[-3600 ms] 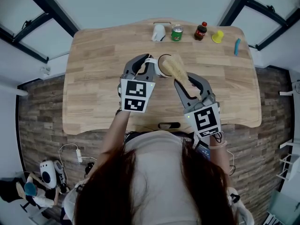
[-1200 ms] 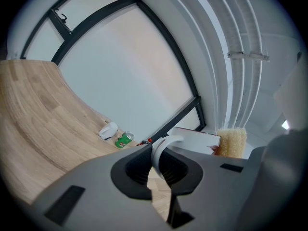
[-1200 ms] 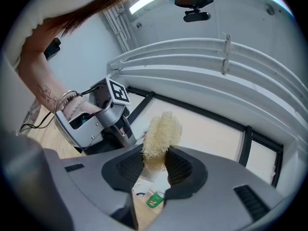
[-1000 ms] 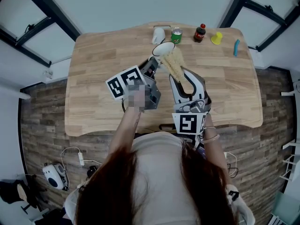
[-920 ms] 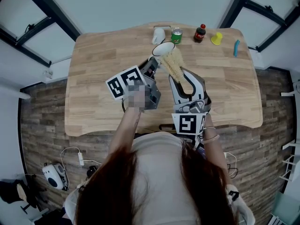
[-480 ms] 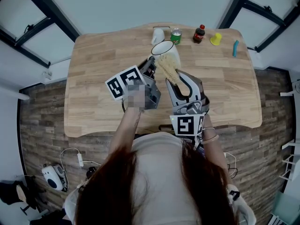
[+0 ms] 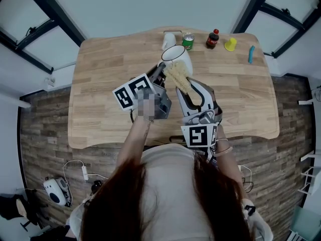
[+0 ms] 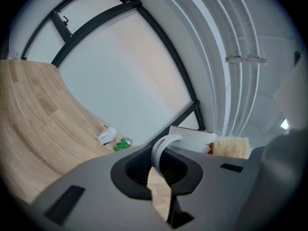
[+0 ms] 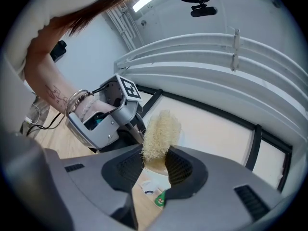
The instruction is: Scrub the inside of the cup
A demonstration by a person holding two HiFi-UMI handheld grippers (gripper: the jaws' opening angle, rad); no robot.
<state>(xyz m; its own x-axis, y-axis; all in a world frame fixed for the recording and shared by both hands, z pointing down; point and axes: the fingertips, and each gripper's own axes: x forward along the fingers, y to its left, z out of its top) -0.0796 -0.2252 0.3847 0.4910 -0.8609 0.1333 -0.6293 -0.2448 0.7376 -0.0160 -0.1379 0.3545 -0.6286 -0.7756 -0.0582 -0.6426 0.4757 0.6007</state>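
Head view: left gripper [image 7: 158,74] clamped on the handle [image 8: 160,147] of the white ceramic cup [image 7: 176,54], right gripper [image 7: 184,88] pinching a straw-coloured fibrous scrubber [image 7: 176,75] that covers part of the cup's side.

one cup [image 7: 181,57], one loofah scrubber [image 7: 177,77], one green can [image 7: 188,40], one dark bottle [image 7: 213,38], one table [image 7: 100,84].

Setting: a test lab or recording room. A lone wooden counter [image 7: 100,94] stands on a plank floor [image 7: 45,127]. Black-framed wall panels [image 8: 120,71] behind; loose cables [image 7: 84,172] on the floor; white pipes [image 8: 238,32] on the wall.
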